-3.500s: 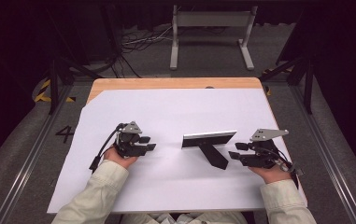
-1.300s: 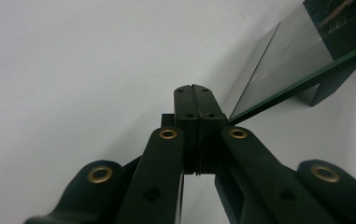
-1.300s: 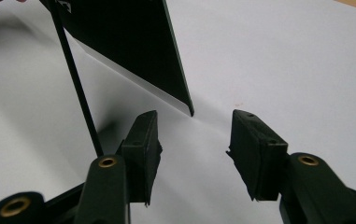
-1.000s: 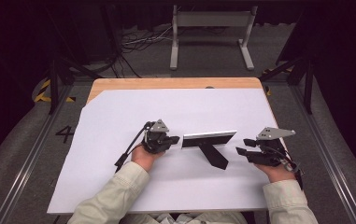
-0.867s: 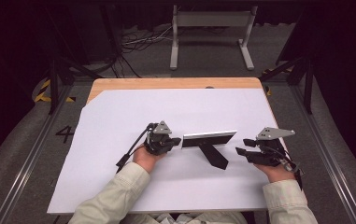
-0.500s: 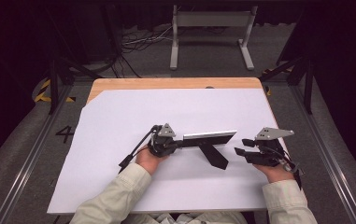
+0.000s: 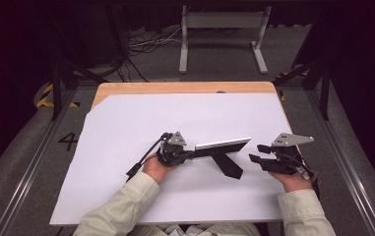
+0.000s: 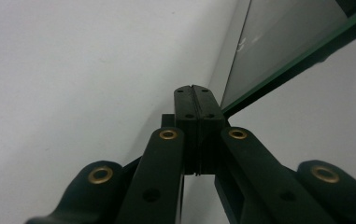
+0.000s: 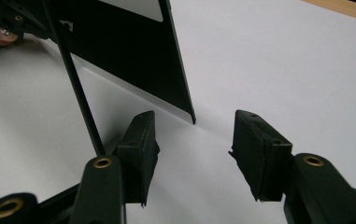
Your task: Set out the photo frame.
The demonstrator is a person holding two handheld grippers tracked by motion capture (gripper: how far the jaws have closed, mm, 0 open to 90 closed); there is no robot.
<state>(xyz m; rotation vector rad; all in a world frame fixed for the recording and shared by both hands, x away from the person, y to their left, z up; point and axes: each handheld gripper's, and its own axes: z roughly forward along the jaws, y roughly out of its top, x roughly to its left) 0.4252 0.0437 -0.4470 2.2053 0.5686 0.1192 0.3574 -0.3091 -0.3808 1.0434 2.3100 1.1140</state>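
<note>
Left gripper [image 7: 191, 154], jaws pressed together, touches the left end of the black stand [image 7: 223, 152] on the white sheet [image 7: 126, 123]; right gripper [image 7: 258, 153] spread, just right of it.

Matt white sheet over bare wood

The table [image 7: 175, 87] shows pale wood at twelve o'clock; its white cover [image 7: 126, 128] looks smooth, matt; the black stand [image 7: 224, 160] has a glossy face; the gripper pads [image 9: 143, 144] look matt rubbery.
</note>
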